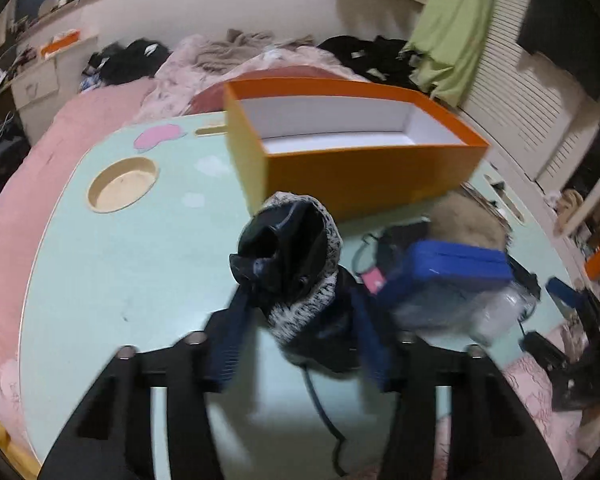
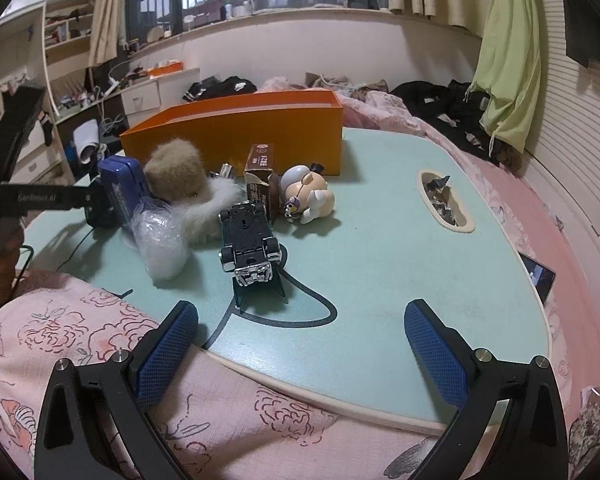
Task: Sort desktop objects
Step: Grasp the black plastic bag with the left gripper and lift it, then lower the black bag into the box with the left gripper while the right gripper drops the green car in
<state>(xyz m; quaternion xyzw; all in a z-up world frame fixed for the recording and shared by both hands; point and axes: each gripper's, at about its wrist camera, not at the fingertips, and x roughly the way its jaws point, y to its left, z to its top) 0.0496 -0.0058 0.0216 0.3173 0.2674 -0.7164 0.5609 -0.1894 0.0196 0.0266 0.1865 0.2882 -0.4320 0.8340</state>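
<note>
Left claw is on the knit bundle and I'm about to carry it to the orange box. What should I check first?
1. Left claw grip on the knit bundle: ok, pads press on both sides.
2. Orange box open with room inside: ok, the visible interior is bare white.
3. Bundle high enough to clear the box's near wall: cannot tell.
4. Dark cord below the bundle, free of it: cannot tell; it may trail and snag.
5. Blue case clear of the left claw: ok, it lies beside it.
6. Right claw out of the way: ok, open, empty, at the near table edge.
</note>
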